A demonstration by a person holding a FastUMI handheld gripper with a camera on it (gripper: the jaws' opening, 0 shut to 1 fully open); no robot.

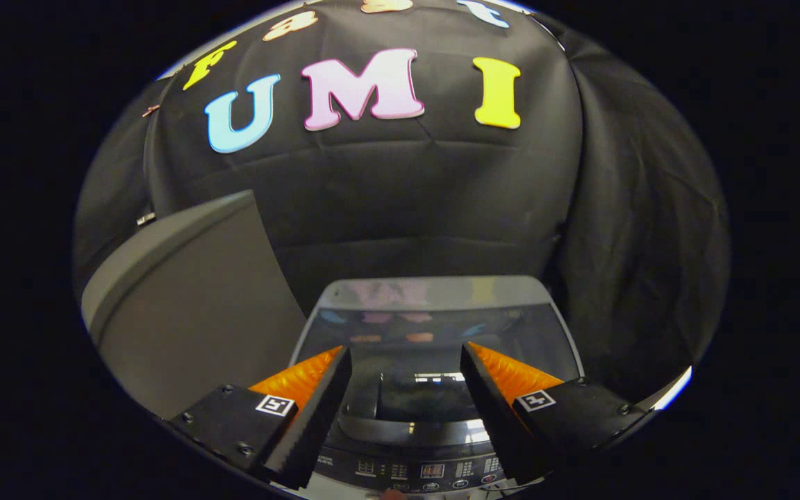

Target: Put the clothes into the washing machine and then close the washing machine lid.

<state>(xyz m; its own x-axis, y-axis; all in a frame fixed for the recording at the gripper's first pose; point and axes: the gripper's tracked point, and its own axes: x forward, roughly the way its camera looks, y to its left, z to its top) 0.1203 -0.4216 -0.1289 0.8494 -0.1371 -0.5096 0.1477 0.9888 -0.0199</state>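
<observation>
Gripper (405,361) hangs above the washing machine (435,292), fingers spread wide with nothing between them. Through the gap shows the machine's top: a dark glossy lid (435,330) lying flat, by the look of it, with a pale frame along its far edge and a curved handle lip nearer the fingers. Control panel (428,472) with small buttons and displays sits just under the fingertips, on the near edge.

No clothes to be seen ahead of the fingers or on the machine's top. Whether any are inside the drum cannot be told; the lid's surface reflects the booth and hides what lies below.

A grey rounded body (192,319) stands just beside the machine, to its left, slanted top face toward the camera. Possibly a bin or a second appliance; unclear.

Judgement: lid reads as down, so the task is either at its very start or near its end. Cannot settle which from this view.

If the load is not yet in, next move calls for lifting the lid by the front lip, then fetching the clothes. If it is in, only a check that the lid sits fully flush.
</observation>
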